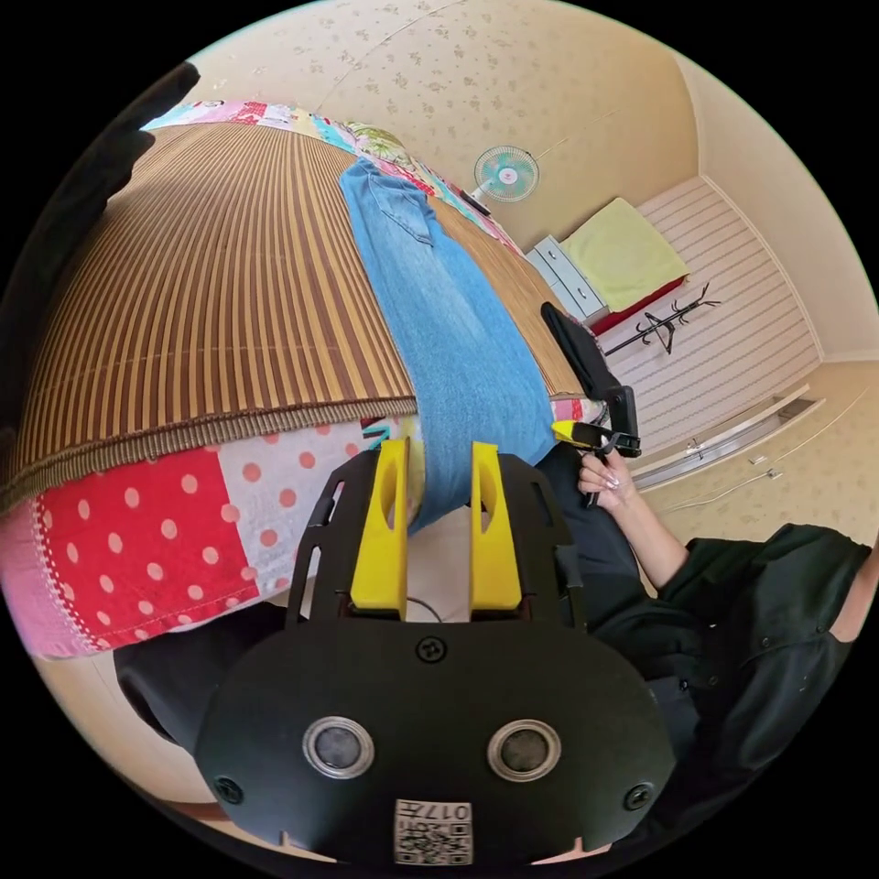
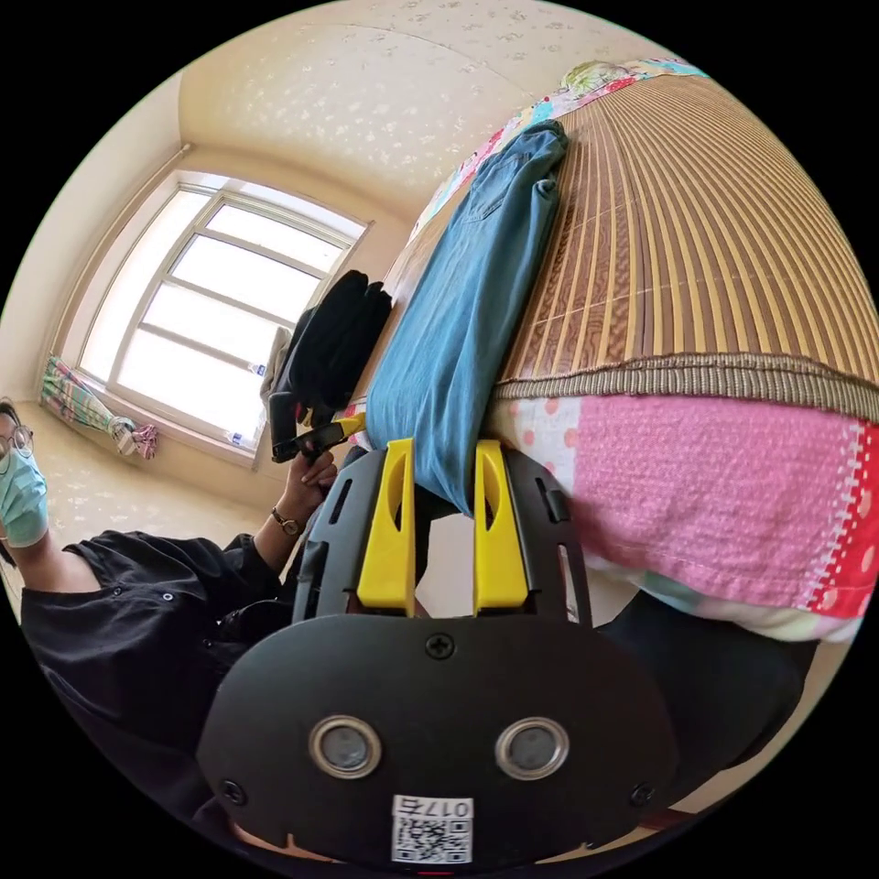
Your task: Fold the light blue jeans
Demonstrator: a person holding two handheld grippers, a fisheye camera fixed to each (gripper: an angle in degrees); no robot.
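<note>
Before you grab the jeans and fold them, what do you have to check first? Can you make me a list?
1. Jeans lie flat and long on the striped mat: ok.
2. Leg ends hang over the bed edge: ok.
3. Left tool open, with denim between its jaws: ok.
4. Right tool open, at the leg end too: ok.
5. Both layers of denim between the jaws: cannot tell.
6. Mat beside the jeans bare for folding: ok.

Jeans (image 1: 439, 311) on mat (image 1: 211, 293) (hem overhanging).

quilt-covered bed (image 1: 137, 540), striped bamboo mat (image 1: 220, 302) on it, light blue jeans (image 1: 449, 339) atop
</note>
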